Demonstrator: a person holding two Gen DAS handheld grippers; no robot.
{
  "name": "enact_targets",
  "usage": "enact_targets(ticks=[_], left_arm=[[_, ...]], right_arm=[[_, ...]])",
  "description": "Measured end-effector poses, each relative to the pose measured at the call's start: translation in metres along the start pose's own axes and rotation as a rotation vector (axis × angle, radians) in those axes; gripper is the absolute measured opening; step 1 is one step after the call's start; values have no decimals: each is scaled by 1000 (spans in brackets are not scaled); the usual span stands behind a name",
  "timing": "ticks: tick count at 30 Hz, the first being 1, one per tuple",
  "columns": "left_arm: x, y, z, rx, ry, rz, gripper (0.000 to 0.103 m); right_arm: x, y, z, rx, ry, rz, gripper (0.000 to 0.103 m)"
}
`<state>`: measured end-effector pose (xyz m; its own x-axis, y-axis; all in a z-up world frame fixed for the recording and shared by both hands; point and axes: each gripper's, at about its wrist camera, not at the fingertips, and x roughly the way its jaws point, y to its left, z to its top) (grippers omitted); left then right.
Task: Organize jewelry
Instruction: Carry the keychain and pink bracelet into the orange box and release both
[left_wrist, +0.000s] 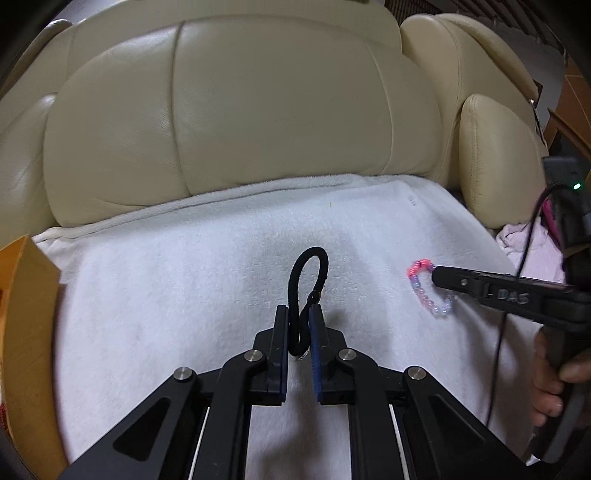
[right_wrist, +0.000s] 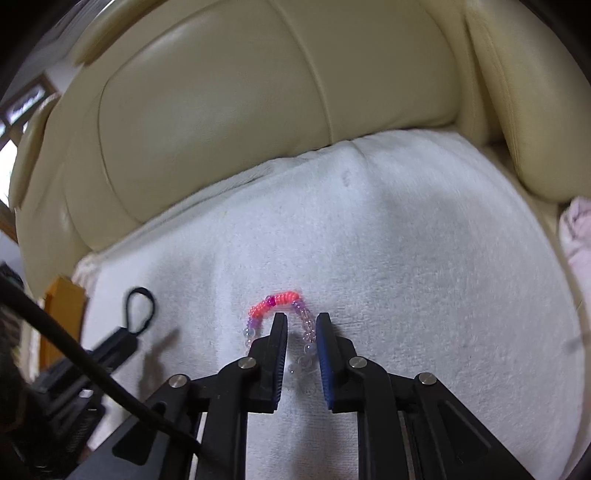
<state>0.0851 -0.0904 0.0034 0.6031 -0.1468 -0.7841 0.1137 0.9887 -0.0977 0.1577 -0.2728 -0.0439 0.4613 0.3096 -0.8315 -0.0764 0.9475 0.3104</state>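
Note:
A black hair tie (left_wrist: 308, 275) lies on the white towel (left_wrist: 207, 288), looped between the jaws of my left gripper (left_wrist: 298, 314). The jaws stand close on either side of it, narrowly apart. It also shows in the right wrist view (right_wrist: 140, 308). A pink, purple and clear beaded bracelet (right_wrist: 275, 301) lies on the towel (right_wrist: 406, 277). My right gripper (right_wrist: 301, 321) straddles one side of it, jaws a little apart. In the left wrist view the right gripper (left_wrist: 437, 275) touches the bracelet (left_wrist: 424, 284).
The towel covers the seat of a cream leather sofa (left_wrist: 229, 110). An orange-brown wooden box (left_wrist: 29, 317) stands at the left edge. A pink cloth (left_wrist: 524, 243) lies at the right by the armrest (left_wrist: 491, 158).

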Motion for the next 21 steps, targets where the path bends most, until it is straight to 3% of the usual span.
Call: enact_targets(ticks=[5, 14, 21], left_arm=[[-31, 6, 3, -31, -46, 15, 11], [-96, 33, 4, -108, -133, 40, 11], [-147, 92, -1, -225, -186, 71, 11]], right_arm=[[-18, 20, -1, -63, -66, 15, 8], [-59, 87, -8, -154, -192, 166, 8], [-79, 140, -27, -219, -232, 284, 8]])
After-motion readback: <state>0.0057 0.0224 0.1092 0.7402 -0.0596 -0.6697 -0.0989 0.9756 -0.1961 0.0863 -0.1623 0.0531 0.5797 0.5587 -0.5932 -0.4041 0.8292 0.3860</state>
